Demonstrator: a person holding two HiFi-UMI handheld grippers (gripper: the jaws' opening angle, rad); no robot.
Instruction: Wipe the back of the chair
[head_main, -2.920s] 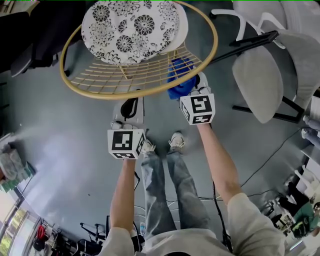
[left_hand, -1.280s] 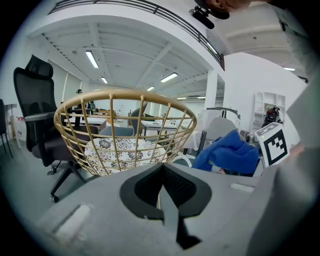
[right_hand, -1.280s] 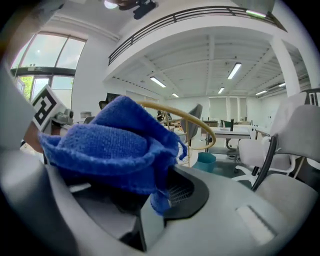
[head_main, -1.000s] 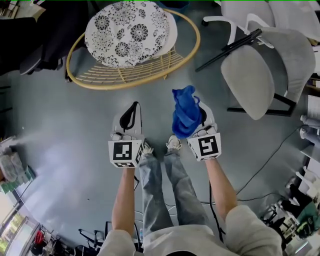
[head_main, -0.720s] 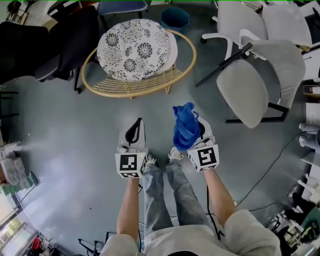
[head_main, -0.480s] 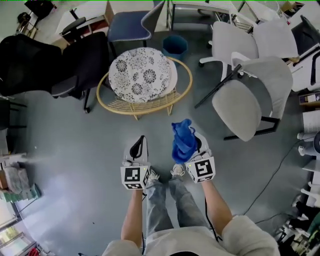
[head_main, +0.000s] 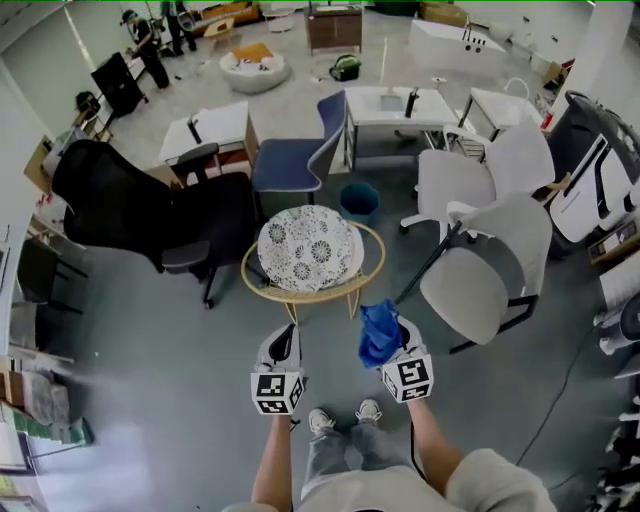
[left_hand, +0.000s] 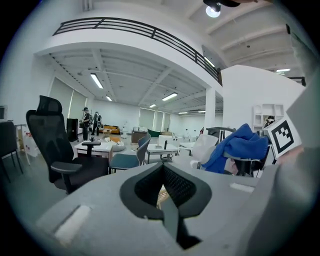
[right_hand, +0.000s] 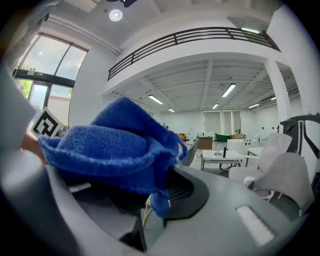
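Observation:
A round wicker chair (head_main: 268, 286) with a black-and-white flowered cushion (head_main: 310, 248) stands on the grey floor just beyond both grippers. My right gripper (head_main: 390, 327) is shut on a bunched blue cloth (head_main: 379, 333), held up in the air short of the chair's rim. The cloth (right_hand: 115, 145) drapes over the jaws of the right gripper (right_hand: 150, 207) and hides their tips. My left gripper (head_main: 284, 340) is level with it on the left, shut with nothing in it. In the left gripper view the left gripper (left_hand: 167, 202) has its jaws together, and the cloth (left_hand: 235, 147) shows at the right.
A white office chair (head_main: 482, 285) stands close on the right, a black office chair (head_main: 140, 215) on the left, a blue chair (head_main: 300, 160) and a blue bin (head_main: 358, 199) behind the wicker chair. White desks (head_main: 400, 105) fill the room beyond. People stand far off (head_main: 150, 35).
The right gripper has drawn the blue cloth back from the wicker chair's rim. The head view has lifted, so the chair now looks smaller and farther and the room is in sight.

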